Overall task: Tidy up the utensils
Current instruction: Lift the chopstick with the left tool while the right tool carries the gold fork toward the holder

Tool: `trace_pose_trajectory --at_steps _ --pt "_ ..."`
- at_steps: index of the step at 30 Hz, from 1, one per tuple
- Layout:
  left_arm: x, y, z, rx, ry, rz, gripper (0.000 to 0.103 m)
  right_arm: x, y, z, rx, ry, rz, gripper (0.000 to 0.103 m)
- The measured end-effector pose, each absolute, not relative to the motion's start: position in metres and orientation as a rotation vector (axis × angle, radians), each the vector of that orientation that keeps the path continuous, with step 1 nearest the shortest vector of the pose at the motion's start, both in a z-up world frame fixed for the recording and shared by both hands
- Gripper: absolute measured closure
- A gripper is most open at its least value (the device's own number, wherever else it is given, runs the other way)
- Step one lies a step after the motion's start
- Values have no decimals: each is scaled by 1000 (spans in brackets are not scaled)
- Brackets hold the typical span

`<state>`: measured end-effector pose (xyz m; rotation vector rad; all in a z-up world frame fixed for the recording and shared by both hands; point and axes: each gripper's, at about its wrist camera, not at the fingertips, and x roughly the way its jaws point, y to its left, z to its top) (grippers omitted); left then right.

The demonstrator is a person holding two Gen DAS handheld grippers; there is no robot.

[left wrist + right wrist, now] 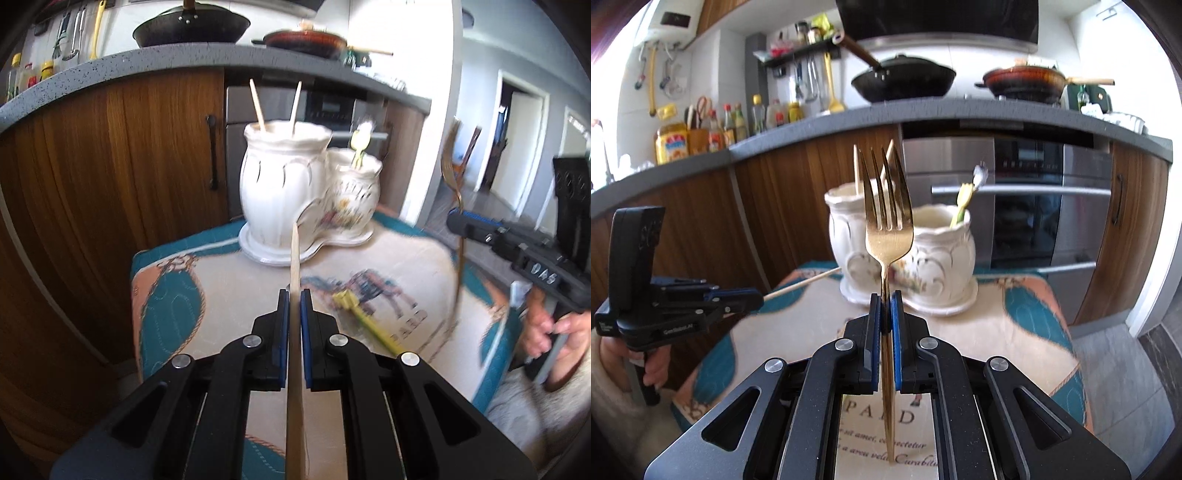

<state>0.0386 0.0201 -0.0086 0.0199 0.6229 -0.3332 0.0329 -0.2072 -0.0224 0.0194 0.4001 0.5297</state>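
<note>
My left gripper is shut on a wooden chopstick that points at the white ceramic double holder. The tall pot holds two chopsticks; the small pot holds a yellow-handled utensil. My right gripper is shut on a gold fork, tines up, in front of the holder. The right gripper also shows in the left wrist view, and the left gripper in the right wrist view. A yellow utensil lies on the cloth.
The holder stands at the far side of a small table covered with a teal and beige cloth. Behind are wooden cabinets, an oven and a grey counter with pans and bottles.
</note>
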Motion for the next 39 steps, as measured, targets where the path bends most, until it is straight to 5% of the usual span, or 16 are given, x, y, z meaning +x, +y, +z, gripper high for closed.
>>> trace_pose_trajectory --at_steps 22,26,28,32,39 --pt "82 -14 -54 311 1088 -328 94 32 -220 -20 60 395 561 96" --pt "84 -15 -53 306 1101 -337 62 32 -221 -21 65 401 564 96" --pt "84 -17 -51 310 1101 -339 60 32 -220 -20 62 397 564 96" --pt "80 -23 -59 341 1138 -353 63 30 -220 -19 63 391 566 96" --pt "78 -13 -62 273 1138 -387 97 28 -223 -17 75 381 560 96"
